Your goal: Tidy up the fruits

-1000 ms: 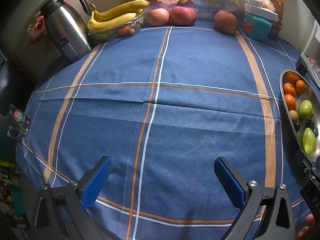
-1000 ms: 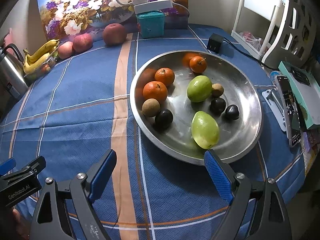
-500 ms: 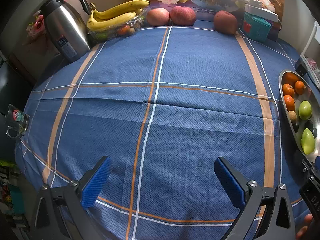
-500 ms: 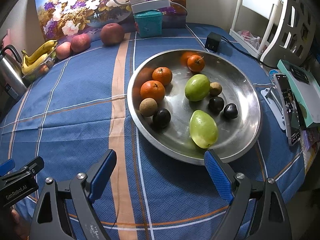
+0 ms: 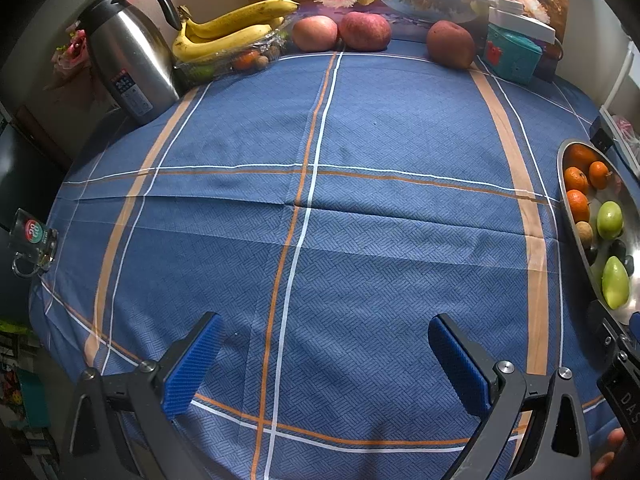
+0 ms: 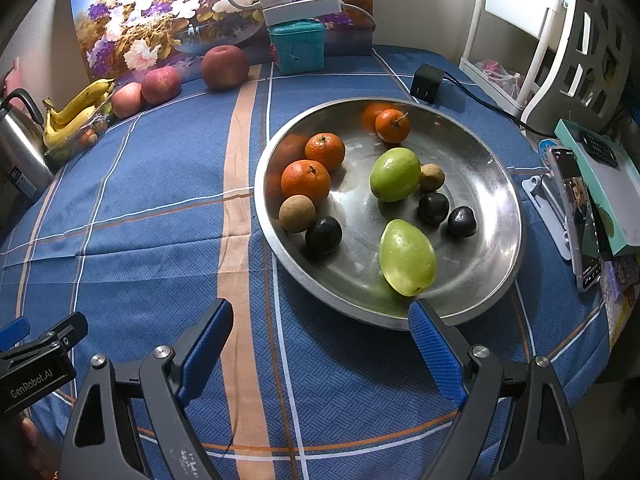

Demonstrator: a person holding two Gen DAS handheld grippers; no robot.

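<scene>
Right hand-held gripper [image 6: 320, 344] jaws apart, empty, aimed at your steel bowl [image 6: 508, 216] mid-frame holding fruits; left hand-held gripper [image 5: 324, 356] apart over bare bench; apples [image 5: 364, 31], bananas [image 5: 228, 32] upper left, likely awaiting pickup.

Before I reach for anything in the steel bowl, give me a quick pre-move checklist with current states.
1. Right hand-held gripper open, nothing between the jaws: ok.
2. Left hand-held gripper open, holding nothing, over bare tablecloth: ok.
3. Steel bowl ahead of the right hand-held gripper, its near rim by the right fingertip: ok.
4. Nearest fruit, the pointed green fruit, lies unobstructed, touching no other fruit: ok.
5. Destination for sorted fruit: cannot tell.
6. Phone and box beside the bowl's right rim crowd that side: not ok.
</scene>
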